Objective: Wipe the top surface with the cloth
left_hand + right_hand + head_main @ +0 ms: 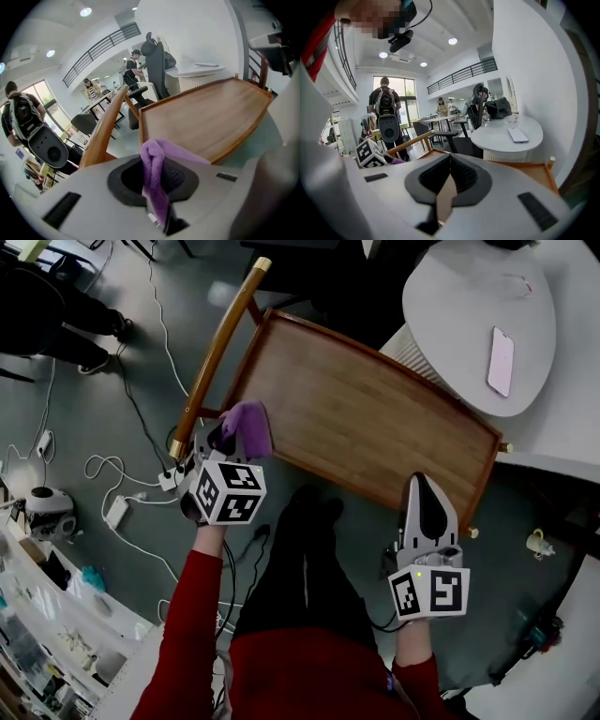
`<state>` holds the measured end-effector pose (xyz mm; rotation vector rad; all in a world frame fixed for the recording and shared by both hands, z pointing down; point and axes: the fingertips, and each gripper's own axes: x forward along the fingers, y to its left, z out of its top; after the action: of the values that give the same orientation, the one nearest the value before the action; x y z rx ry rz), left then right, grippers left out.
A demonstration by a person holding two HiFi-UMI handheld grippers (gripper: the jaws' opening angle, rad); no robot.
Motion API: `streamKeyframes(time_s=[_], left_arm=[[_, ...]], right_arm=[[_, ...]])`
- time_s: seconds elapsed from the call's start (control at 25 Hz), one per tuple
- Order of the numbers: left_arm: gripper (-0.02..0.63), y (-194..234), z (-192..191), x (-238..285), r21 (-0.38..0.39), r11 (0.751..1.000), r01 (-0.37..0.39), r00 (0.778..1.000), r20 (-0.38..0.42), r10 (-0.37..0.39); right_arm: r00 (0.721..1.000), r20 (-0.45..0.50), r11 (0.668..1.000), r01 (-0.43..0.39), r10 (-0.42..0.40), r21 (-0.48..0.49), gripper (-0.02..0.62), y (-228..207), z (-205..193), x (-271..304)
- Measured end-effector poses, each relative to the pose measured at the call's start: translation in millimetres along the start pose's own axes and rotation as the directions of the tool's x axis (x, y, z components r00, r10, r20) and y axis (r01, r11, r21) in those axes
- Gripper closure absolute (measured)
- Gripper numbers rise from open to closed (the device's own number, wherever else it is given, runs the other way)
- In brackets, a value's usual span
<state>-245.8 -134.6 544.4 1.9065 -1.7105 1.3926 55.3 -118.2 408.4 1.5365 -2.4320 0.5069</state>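
A wooden cart top with a raised rim lies below me. A purple cloth sits at its near-left corner, pinched in my left gripper. In the left gripper view the cloth hangs folded between the shut jaws of the left gripper, with the wooden top stretching beyond it. My right gripper hovers at the near-right rim, jaws together and empty. In the right gripper view the right gripper holds nothing, and a strip of the wooden top shows past it.
A curved wooden handle runs along the cart's left end. A white round table with a pink phone stands at the far right. Cables and a power strip lie on the floor to the left. A black office chair stands beyond.
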Motion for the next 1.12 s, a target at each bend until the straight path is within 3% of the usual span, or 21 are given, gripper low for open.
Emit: streamKeyframes(time_s=[0.16, 0.32, 0.44, 0.52, 0.6, 0.64, 0.76, 0.88, 0.96, 1.0, 1.12], left_arm=[[0.551, 1.8, 1.4, -2.2, 0.071, 0.996, -0.053, 0.999, -0.008, 0.054], [0.551, 9.9, 10.4, -4.9, 0.071, 0.996, -0.051, 0.999, 0.023, 0.05], [0.552, 15.4, 47.5, -27.7, 0.027, 1.0, 0.002, 0.99, 0.143, -0.006], [0.551, 17.6, 84.7, -53.1, -0.037, 0.997, 0.075, 0.962, 0.267, -0.062], [0.552, 15.5, 129.5, -84.4, -0.071, 0.987, 0.143, 0.908, 0.405, -0.102], [0.551, 11.6, 155.5, -99.2, -0.063, 0.983, 0.173, 0.869, 0.479, -0.123], [0.551, -14.7, 227.1, -138.0, 0.016, 0.959, 0.282, 0.712, 0.667, -0.221], [0.551, -52.9, 263.1, -178.3, 0.084, 0.917, 0.389, 0.573, 0.758, -0.312], [0.551, -75.2, 276.8, -200.7, 0.106, 0.887, 0.449, 0.492, 0.8, -0.344], [0.551, -85.7, 279.1, -208.4, 0.124, 0.877, 0.464, 0.465, 0.808, -0.361], [0.551, -112.1, 274.3, -223.1, 0.167, 0.853, 0.494, 0.432, 0.804, -0.408]], right_arm=[[1.0, -0.006, 1.0, 0.013, -0.013, 0.009, 0.583, -3.6, -0.1, -1.2], [0.999, 0.01, 0.999, 0.035, -0.035, 0.015, 0.583, -6.1, -2.0, 3.3], [0.997, 0.038, 0.998, 0.061, -0.062, 0.018, 0.583, -13.3, 1.8, 0.7], [0.995, 0.058, 0.997, 0.078, -0.079, 0.014, 0.583, -18.5, 11.2, -8.1], [0.991, 0.086, 0.995, 0.1, -0.101, 0.014, 0.583, -24.7, 25.5, -21.8], [0.986, 0.11, 0.993, 0.12, -0.121, 0.016, 0.583, -28.9, 34.0, -28.5], [0.963, 0.198, 0.983, 0.185, -0.185, 0.018, 0.583, -40.2, 59.0, -44.6], [0.944, 0.248, 0.975, 0.223, -0.219, 0.011, 0.583, -45.1, 76.9, -63.8], [0.929, 0.281, 0.968, 0.249, -0.242, 0.01, 0.583, -46.6, 85.5, -74.8], [0.921, 0.296, 0.965, 0.261, -0.252, 0.01, 0.583, -46.8, 89.1, -80.1], [0.906, 0.334, 0.962, 0.274, -0.259, 0.004, 0.583, -44.1, 95.7, -94.5]])
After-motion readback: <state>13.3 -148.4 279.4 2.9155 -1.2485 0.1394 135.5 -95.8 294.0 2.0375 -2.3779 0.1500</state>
